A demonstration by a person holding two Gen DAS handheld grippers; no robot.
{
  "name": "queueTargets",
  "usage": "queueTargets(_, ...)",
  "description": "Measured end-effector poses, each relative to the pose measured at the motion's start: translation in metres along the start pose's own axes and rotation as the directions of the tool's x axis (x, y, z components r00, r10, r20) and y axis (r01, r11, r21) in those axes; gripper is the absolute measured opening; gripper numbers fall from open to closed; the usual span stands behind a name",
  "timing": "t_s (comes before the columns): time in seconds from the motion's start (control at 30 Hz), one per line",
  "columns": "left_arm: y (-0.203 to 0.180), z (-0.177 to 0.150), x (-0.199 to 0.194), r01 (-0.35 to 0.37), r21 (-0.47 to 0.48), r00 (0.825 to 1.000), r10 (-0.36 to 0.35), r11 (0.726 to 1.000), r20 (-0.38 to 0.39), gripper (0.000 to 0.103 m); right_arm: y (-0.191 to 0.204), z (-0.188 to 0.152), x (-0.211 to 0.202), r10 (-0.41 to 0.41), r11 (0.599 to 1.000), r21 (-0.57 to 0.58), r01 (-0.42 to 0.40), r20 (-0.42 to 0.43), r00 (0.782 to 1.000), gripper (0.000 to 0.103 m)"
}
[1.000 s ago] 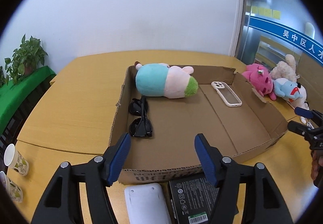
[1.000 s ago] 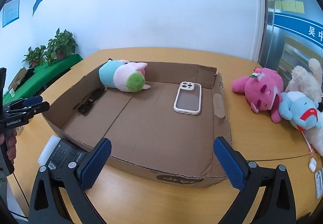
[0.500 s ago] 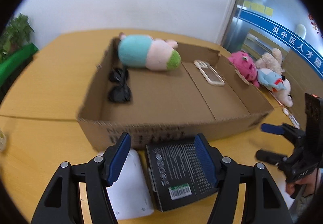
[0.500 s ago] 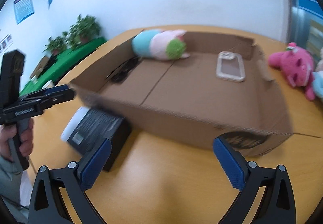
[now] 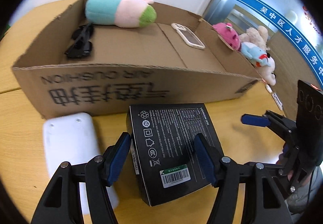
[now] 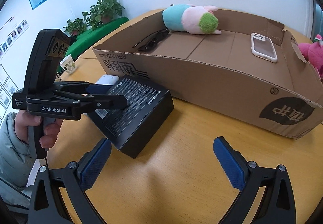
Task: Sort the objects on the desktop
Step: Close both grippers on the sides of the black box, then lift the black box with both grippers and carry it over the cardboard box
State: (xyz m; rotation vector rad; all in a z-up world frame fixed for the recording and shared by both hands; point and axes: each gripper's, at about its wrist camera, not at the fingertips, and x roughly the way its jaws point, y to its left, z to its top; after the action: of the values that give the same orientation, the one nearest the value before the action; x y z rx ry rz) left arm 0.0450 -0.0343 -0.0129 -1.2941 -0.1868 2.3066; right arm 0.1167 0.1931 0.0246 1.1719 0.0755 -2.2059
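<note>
The flat black printed retail box (image 5: 171,149) lies label-up on the yellow wooden worktop (image 6: 181,173), just in front of the shallow brown cardboard tray box (image 5: 125,91); its long axis runs from the tray toward the left gripper (image 5: 163,155), barcode end nearest that gripper. The left gripper's blue-padded fingers (image 5: 119,155) straddle the box, one at each long side; contact is hard to judge, so I cannot tell whether they grip it. The right gripper (image 6: 161,165) hangs over bare worktop beside the box, fingers spread wide and holding nothing.

A white rounded plastic device (image 5: 70,149) lies just beside the black box, partly hidden by the left gripper. Inside the tray rest a teal-and-pink plush toy (image 5: 119,9), black folded sunglasses (image 5: 80,42) and a clear phone case (image 5: 187,35). Beyond the tray's far side, plush animals (image 5: 250,46) are partly cut off by its wall. White walls and potted green plants (image 6: 101,12) stand behind.
</note>
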Motion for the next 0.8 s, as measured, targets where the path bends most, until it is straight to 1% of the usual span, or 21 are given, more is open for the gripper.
queueTargets(0.07,-0.011,-0.002,0.004,0.028,0.007,0.999,-0.028,1.0,-0.028,0.064,-0.003,-0.003,-0.002,0.019,1.0,-0.006,-0.019,-0.007,1.0,0.102)
queueTargets(0.13,-0.021,-0.004,0.009,0.053,-0.007,0.996,-0.054,0.999,-0.066,0.064,0.0,-0.009,-0.004,0.039,0.999,-0.034,-0.04,-0.013,0.999,0.102)
queueTargets(0.23,-0.022,-0.004,0.008,0.019,-0.026,0.998,-0.021,0.999,-0.065,0.064,0.01,-0.018,-0.006,0.075,0.993,-0.092,-0.079,-0.037,0.996,0.102)
queueTargets(0.3,-0.015,-0.003,0.006,0.014,-0.057,0.998,-0.017,0.998,-0.057,0.064,0.019,-0.023,-0.004,0.082,0.987,-0.131,-0.088,-0.052,0.995,0.102)
queueTargets(0.37,-0.012,-0.005,0.01,0.04,-0.086,0.997,-0.045,0.996,-0.063,0.063,0.026,-0.027,0.001,0.061,0.985,-0.155,-0.07,-0.062,0.996,0.102)
queueTargets(0.4,-0.013,-0.006,0.012,0.063,-0.092,0.995,-0.069,0.994,-0.068,0.06,0.028,-0.028,0.006,0.042,0.987,-0.155,-0.051,-0.063,0.997,0.102)
queueTargets(0.43,-0.014,-0.007,0.013,0.076,-0.097,0.994,-0.083,0.992,-0.068,0.06,0.029,-0.028,0.011,0.029,0.988,-0.149,-0.039,-0.065,0.997,0.102)
queueTargets(0.47,-0.015,-0.008,0.014,0.082,-0.098,0.994,-0.089,0.992,-0.067,0.059,0.029,-0.028,0.015,0.029,0.989,-0.143,-0.037,-0.064,0.998,0.099)
queueTargets(0.5,-0.016,-0.009,0.014,0.082,-0.096,0.994,-0.089,0.992,-0.065,0.058,0.03,-0.027,0.019,0.03,0.989,-0.143,-0.038,-0.063,0.998,0.087)
queueTargets(0.57,-0.018,-0.011,0.013,0.071,-0.095,0.995,-0.076,0.993,-0.058,0.058,0.033,-0.027,0.027,0.007,0.987,-0.158,-0.019,-0.077,0.997,0.087)
queueTargets(0.67,-0.019,-0.012,0.011,0.068,-0.096,0.996,-0.073,0.993,-0.049,0.057,0.034,-0.028,0.027,0.004,0.986,-0.166,-0.017,-0.078,0.997,0.086)
queueTargets(0.8,-0.025,-0.012,0.004,0.055,-0.071,0.998,-0.057,0.996,-0.024,0.056,0.038,-0.029,0.021,-0.017,0.983,-0.182,0.007,-0.056,0.998,0.082)
